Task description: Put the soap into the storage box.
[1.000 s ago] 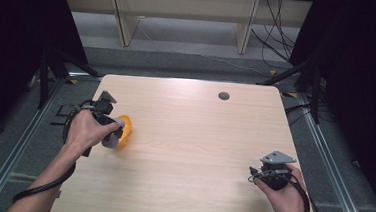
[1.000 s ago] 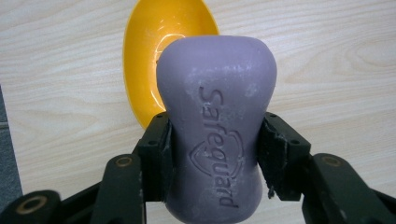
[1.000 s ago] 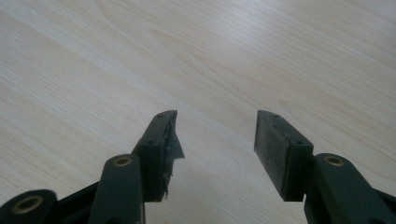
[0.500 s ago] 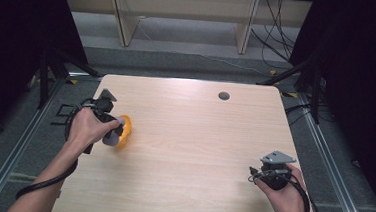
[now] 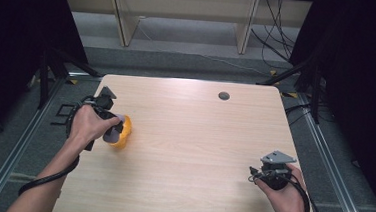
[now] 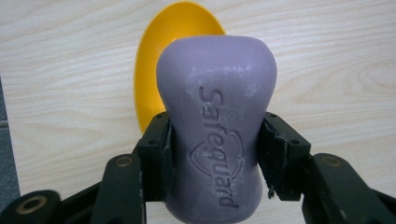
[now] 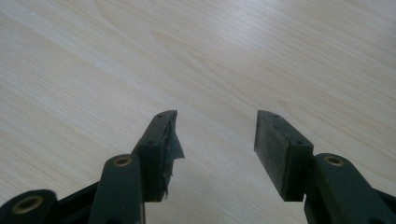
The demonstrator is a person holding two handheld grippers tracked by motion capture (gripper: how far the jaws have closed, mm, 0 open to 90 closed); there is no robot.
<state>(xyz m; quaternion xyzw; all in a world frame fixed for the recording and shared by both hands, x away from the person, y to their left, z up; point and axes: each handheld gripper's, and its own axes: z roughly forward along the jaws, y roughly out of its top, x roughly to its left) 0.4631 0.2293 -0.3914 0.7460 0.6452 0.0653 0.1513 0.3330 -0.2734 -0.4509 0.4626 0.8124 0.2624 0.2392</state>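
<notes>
While the left claw (image 6: pixel 215 154) is clamping a purple soap bar (image 6: pixel 216 126) at its waist, the bar is hovering over a yellow dish (image 6: pixel 154 60) lying on the wooden surface (image 5: pixel 198 152) at about 9 o'clock in the high view. The bar's embossed lettering is facing the camera. The right claw (image 7: pixel 217 140) is standing apart, gripping nothing, above bare wood at about 4 o'clock.

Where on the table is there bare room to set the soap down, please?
Nearly everywhere: the bare wood of the table from the yellow dish across to the right claw, and back to the dark round cap. Only the left edge is crowded, where the left claw grips the purple soap over the dish.
</notes>
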